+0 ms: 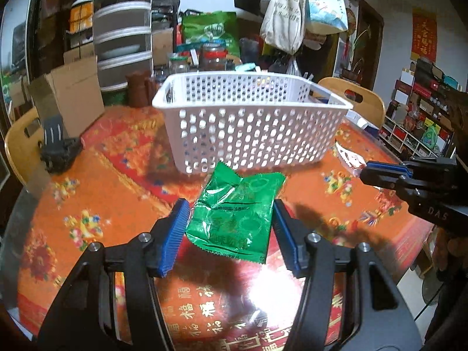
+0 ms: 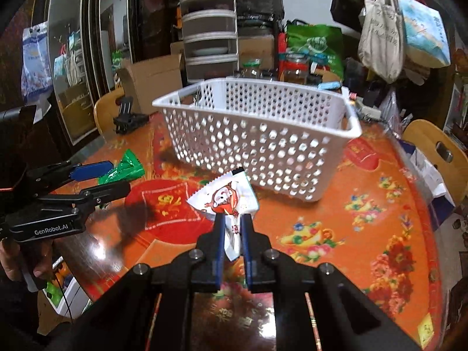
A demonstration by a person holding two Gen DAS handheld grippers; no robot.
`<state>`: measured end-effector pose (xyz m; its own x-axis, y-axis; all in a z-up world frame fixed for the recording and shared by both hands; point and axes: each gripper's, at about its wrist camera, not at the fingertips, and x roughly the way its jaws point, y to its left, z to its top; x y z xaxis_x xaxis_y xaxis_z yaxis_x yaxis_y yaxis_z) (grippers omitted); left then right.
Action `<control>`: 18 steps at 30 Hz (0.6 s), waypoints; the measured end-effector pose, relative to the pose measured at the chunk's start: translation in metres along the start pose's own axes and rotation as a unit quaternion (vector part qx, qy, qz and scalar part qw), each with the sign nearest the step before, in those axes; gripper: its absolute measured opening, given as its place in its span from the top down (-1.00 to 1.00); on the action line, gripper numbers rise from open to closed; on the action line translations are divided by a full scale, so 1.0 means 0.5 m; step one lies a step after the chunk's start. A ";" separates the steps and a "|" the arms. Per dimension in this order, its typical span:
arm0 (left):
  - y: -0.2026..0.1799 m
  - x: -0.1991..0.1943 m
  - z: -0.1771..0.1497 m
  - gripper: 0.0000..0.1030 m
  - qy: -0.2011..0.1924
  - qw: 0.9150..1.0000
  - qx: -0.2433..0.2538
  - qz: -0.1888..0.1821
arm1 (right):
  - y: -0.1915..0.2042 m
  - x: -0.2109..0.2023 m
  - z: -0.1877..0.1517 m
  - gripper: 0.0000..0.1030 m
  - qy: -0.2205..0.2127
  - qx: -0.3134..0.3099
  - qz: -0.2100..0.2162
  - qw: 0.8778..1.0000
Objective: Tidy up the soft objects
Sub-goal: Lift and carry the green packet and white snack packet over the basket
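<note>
A green foil packet [image 1: 234, 219] hangs between the blue pads of my left gripper [image 1: 229, 204], which is shut on it just above the table; its shadow falls on the cloth below. From the right wrist view that gripper [image 2: 120, 177] comes in from the left with the green packet [image 2: 128, 166] sticking out. My right gripper [image 2: 234, 219] is shut on a white packet printed with a cartoon monkey [image 2: 225, 196], held off the table. The left wrist view shows it at the right [image 1: 364, 172] with the white packet [image 1: 348, 158]. A white perforated basket [image 1: 248, 108] [image 2: 248, 115] stands just beyond both packets.
The round table [image 1: 87, 193] wears a red and orange patterned cloth. A black clip stand [image 1: 58, 149] sits at its left edge by a cardboard box [image 1: 73, 96]. Jars [image 2: 292, 67], a grey drawer tower [image 2: 207, 29], hanging tote bags [image 1: 283, 20] and wooden chairs [image 2: 438, 152] crowd around the table.
</note>
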<state>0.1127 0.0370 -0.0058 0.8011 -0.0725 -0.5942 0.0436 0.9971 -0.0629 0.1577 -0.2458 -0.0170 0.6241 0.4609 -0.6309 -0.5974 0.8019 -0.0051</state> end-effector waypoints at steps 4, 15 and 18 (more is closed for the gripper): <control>-0.009 -0.025 0.032 -0.07 -0.010 1.000 0.004 0.001 | -0.011 -0.027 0.019 0.82 -0.015 0.003 -0.006 1.000; -0.009 -0.063 0.156 -0.07 -0.036 0.999 0.006 -0.001 | -0.027 -0.070 0.086 0.83 -0.048 -0.002 -0.022 0.999; -0.012 -0.066 0.209 -0.07 -0.042 0.999 0.006 -0.004 | -0.036 -0.078 0.120 0.82 -0.058 0.000 -0.025 0.998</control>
<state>0.1482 0.0359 0.0982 0.8478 -0.0791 -0.5244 0.0569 0.9967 -0.0584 0.1743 -0.2555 0.0542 0.7070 0.4612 -0.5362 -0.5641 0.8250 -0.0343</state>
